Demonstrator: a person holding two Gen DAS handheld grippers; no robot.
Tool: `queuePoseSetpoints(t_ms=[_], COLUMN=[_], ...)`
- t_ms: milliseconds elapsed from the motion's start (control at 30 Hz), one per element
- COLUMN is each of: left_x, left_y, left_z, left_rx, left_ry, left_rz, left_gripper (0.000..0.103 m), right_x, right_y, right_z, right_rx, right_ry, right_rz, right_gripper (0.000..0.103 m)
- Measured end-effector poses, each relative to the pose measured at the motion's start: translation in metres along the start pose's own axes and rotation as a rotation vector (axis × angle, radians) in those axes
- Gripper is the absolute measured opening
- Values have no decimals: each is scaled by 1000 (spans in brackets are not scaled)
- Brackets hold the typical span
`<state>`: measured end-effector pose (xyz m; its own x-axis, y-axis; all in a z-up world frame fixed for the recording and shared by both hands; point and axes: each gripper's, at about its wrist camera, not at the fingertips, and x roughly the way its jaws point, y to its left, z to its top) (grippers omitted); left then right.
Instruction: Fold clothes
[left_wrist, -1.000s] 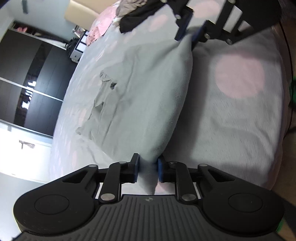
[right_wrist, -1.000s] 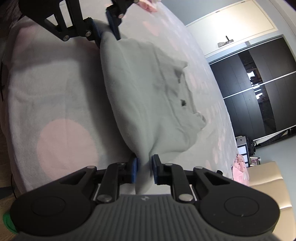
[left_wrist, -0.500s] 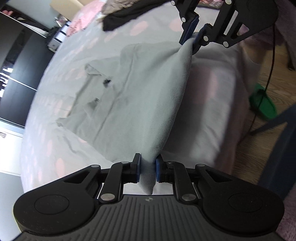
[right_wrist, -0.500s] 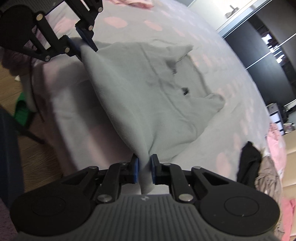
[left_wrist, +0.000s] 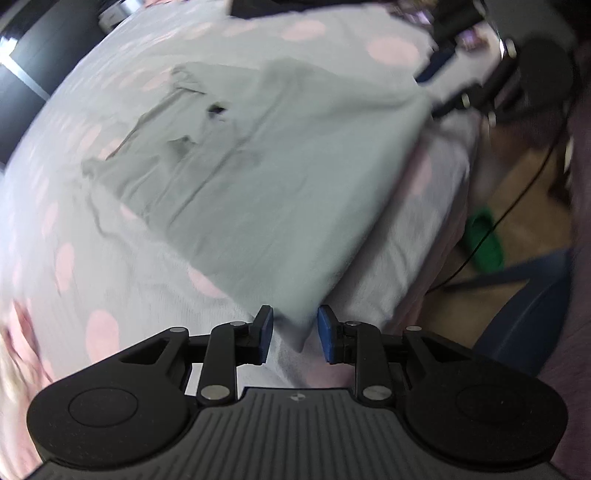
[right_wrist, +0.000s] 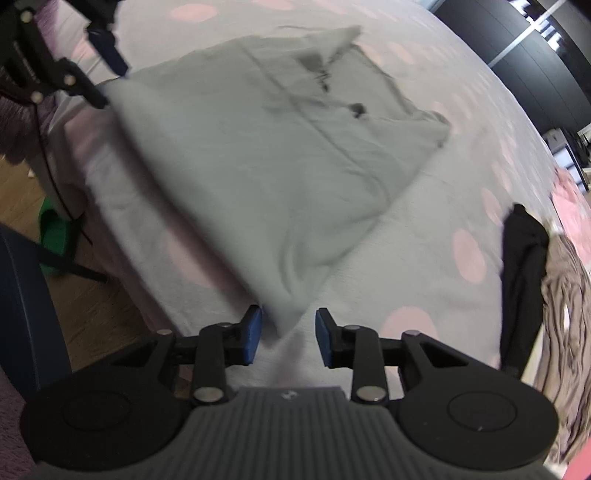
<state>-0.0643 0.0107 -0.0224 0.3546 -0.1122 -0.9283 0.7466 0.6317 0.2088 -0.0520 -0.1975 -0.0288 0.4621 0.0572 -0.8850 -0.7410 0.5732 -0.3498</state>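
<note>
Grey shirt (left_wrist: 280, 184) lies spread on the bed (left_wrist: 122, 266), its folded edge at the near side, by the bed's edge. My left fingers (left_wrist: 294, 334) have just been opening and stand released: a corner of the shirt sags between the blue pads (left_wrist: 265, 332) at 12 o'clock, and neither pad presses it. Same on the other side: my right fingers (right_wrist: 283, 338) have just been opening too, parted, with the other corner of the shirt (right_wrist: 266, 155) drooping between them, free of both pads. From the right view, my left fingers (right_wrist: 107, 51) show at 10 o'clock beyond the fabric. Further out on the pink-dotted cover (right_wrist: 424, 258), at 3 o'clock, a black garment (right_wrist: 521, 266) lies beside a striped one (right_wrist: 565, 314). At 9 o'clock, off the bed, something green (right_wrist: 55, 236) sits on the wooden floor (right_wrist: 107, 306). Everything is blurred.
</note>
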Motion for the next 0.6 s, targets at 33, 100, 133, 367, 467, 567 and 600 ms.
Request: queuePoseSetpoints(t_ms=[33, 100, 133, 367, 467, 567, 600], left_x=[-6, -18, -23, -35, -31, -26, -24], left_y=[6, 19, 24, 43, 52, 65, 69], left_z=[-1, -1, -2, 12, 22, 31, 33], left_rx=[-32, -93, -118, -215, -222, -247, -253], left_ry=[-16, -59, -87, -186, -191, -204, -207], left_rz=[-23, -65, -83, -83, -73, -91, -89], left_gripper=[24, 26, 30, 36, 36, 38, 39], right_x=[-2, -7, -8, -21, -19, -16, -14], right_y=[0, 0, -2, -18, -27, -34, -35], right_z=[0, -1, 0, 15, 26, 35, 38], right_rx=[-5, -16, -11, 66, 101, 121, 124], right_ry=[9, 19, 9, -131, -164, -179, -184], right_rz=[-9, -29, -42, -80, -49, -1, 17], right_gripper=[38, 39, 39, 40, 44, 44, 42])
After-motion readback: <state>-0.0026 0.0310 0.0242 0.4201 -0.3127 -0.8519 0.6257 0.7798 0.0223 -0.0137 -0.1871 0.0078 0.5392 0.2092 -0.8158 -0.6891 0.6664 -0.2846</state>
